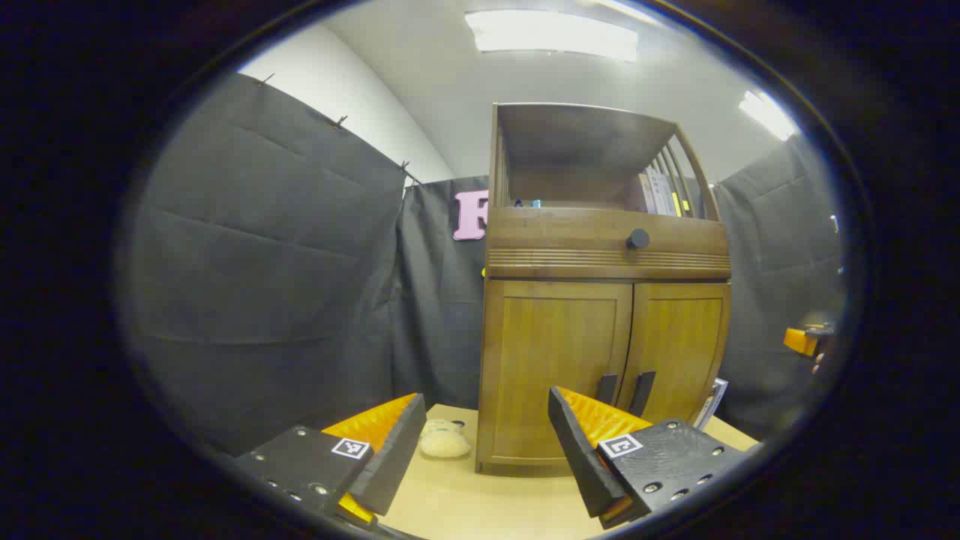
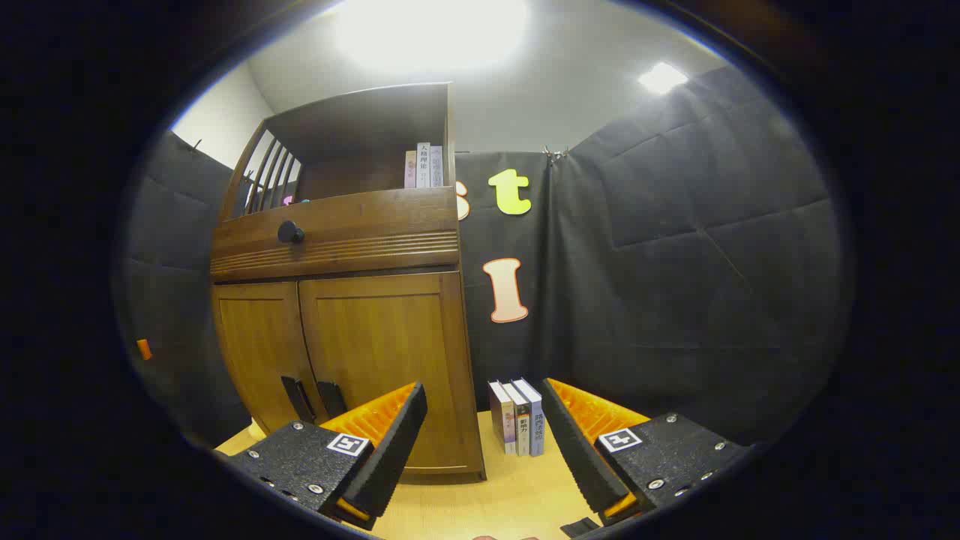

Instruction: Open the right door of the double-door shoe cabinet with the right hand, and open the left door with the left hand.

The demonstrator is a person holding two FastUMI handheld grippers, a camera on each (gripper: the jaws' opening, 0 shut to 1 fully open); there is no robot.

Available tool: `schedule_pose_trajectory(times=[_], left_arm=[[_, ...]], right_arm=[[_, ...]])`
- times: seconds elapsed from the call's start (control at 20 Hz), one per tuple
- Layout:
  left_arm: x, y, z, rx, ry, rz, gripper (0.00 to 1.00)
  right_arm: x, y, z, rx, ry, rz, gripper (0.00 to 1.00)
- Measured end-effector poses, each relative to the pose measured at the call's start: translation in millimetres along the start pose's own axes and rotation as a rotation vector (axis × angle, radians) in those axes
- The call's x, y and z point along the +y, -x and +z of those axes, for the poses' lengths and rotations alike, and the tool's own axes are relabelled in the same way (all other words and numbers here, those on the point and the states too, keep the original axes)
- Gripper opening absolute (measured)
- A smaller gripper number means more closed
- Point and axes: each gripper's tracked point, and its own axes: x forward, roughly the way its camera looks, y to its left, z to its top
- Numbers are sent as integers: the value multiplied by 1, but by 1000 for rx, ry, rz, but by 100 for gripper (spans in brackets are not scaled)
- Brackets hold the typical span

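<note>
Behind left claw [image 1: 486, 442], door handles [image 1: 607, 388] half-hidden

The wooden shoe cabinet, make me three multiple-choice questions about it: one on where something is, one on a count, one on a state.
1. Where do the three upright books on the light wooden table stand?
A. On the cabinet's top shelf
B. Beside the brown wooden shoe cabinet, at its right side
C. Between the left tool's fingers

2. How many dark handles do the two lower doors carry?
A. One
B. Two
C. Four

3. What state are the double doors in?
A. Both closed
B. Right one open
C. Both open

Key: 1 B, the right gripper view shows them on the table next to the cabinet's side; 2 B, one handle sits on each door by the middle seam; 3 A, both panels lie flush with the frame.
</note>
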Motion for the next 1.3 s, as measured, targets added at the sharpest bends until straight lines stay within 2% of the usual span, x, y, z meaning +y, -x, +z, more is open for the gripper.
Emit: schedule_pose_trajectory(times=[0.1,0.15,0.2,0.25,0.35,0.45,0.55,0.65,0.7,0.75,0.9,1.0,1.05,1.1,1.3], left_arm=[[3,4,-1,-4,21,-7,99],[4,7,-2,-3,25,-9,99],[5,8,-3,1,25,-7,99],[6,10,-6,4,24,-4,99],[2,11,-8,7,24,-11,99],[1,13,-10,7,19,-14,99],[1,15,-12,12,13,-11,99],[1,17,-12,10,16,-14,99],[0,19,-13,12,20,-14,99],[1,15,-17,13,23,-13,99],[2,19,-21,19,29,-8,99],[5,22,-27,25,25,2,99],[5,23,-31,33,25,4,99],[5,23,-35,41,26,5,99],[5,29,-49,70,36,13,99]], right_arm=[[3,0,-1,-2,23,8,95],[6,3,-4,4,27,16,92],[10,5,-6,14,24,26,95],[13,6,-8,18,20,35,92],[17,7,-7,12,23,44,95],[19,8,-9,13,32,53,92],[23,9,-11,18,33,62,95],[25,10,-14,26,31,70,92],[26,10,-15,30,31,73,95],[27,11,-17,34,30,77,92],[31,10,-22,44,31,84,92],[42,7,-24,50,26,107,95],[48,6,-27,56,26,122,92],[54,4,-28,58,27,136,95],[89,-10,-31,67,30,203,95]])
